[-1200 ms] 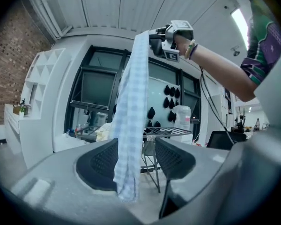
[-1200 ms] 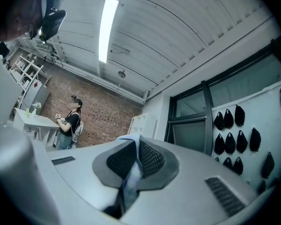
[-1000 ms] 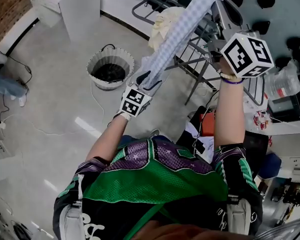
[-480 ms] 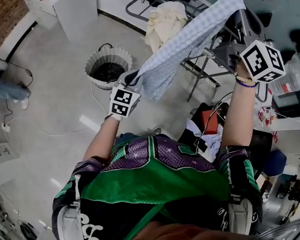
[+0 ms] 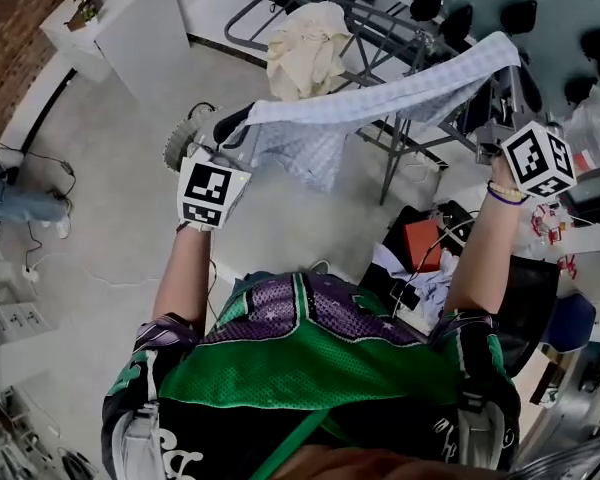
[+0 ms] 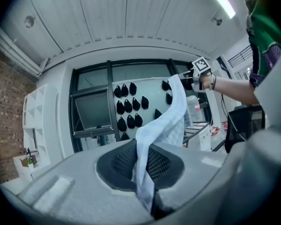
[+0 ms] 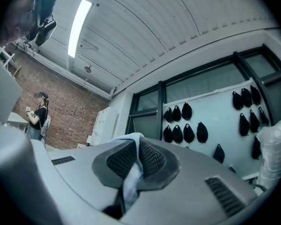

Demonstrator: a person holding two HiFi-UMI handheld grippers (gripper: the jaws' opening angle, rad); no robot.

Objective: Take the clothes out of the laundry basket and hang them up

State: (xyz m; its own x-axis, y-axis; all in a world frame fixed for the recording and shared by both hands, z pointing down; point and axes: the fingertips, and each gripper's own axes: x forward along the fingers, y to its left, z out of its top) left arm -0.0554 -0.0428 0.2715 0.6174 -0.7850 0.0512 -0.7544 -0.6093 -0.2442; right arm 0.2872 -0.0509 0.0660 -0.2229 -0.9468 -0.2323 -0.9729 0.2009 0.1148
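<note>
The metal drying rack (image 5: 385, 28) stood ahead of me with a cream garment (image 5: 305, 53) draped over it, and the round laundry basket (image 5: 177, 140) sat on the floor just beyond my left hand. In the air in front of the rack hung the pale blue checked cloth (image 5: 400, 96), stretched between my hands as a shallow band, with a loose fold sagging near its left end. I judged it light, soft and limp. It had no stiffness of its own, so it would droop wherever I let go, though its woven texture ought to keep it from slipping. The sensible places to hold it were its two ends, so that it would lie spread when laid over a rail. That was how I had it. My left gripper (image 6: 143, 170) had just been closing, and its fingers (image 6: 119, 163) were clamped on one end, the cloth running up from between the pads toward my other hand. My right gripper (image 7: 131, 165) held the opposite end, a small bunch of fabric pinched tight between its fingers (image 7: 152, 161).
</note>
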